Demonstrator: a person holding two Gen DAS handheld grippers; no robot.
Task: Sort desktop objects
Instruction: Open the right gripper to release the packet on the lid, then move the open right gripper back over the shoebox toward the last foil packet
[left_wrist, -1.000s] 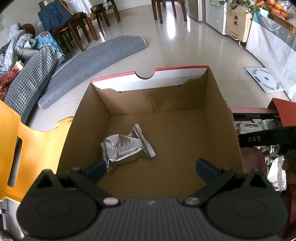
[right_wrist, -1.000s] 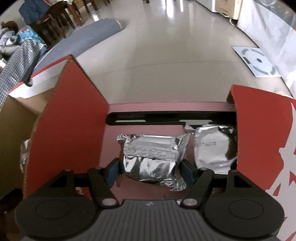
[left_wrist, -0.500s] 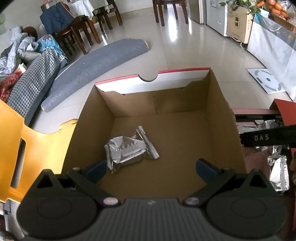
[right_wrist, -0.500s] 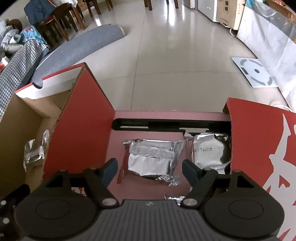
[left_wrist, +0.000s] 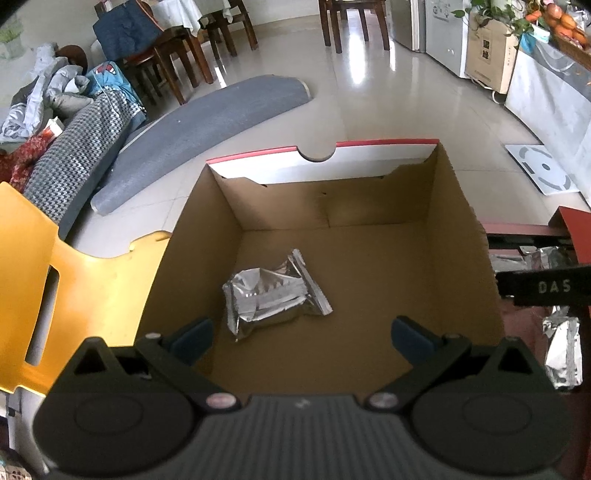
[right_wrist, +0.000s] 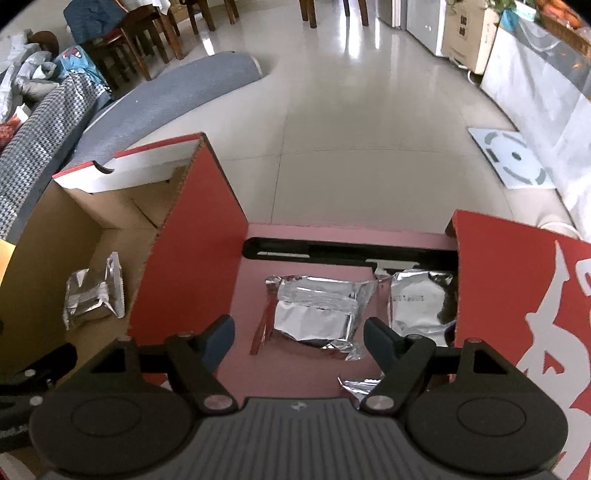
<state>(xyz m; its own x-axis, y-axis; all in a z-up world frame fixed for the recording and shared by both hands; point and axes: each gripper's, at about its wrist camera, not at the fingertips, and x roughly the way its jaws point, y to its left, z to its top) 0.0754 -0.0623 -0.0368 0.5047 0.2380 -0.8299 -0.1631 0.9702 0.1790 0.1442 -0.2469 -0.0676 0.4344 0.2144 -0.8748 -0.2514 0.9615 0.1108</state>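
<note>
Foil packets are split between two open boxes standing side by side. One crumpled foil packet lies on the floor of the brown cardboard box, left of centre, touching no wall; nothing else shows in that box. In the red box, a larger foil packet lies flat in the middle, a second packet just beside it toward the right wall, and a scrap of foil shows near the right finger; a black bar crosses the far end. Left gripper hangs over the brown box, jaws spread wide, nothing between them. Right gripper hangs over the red box, jaws apart and clear of the middle packet below, not pinching it. Judgement: sorting is partly done, with at least three packets boxed. Which box is source and which is destination cannot be told.
</note>
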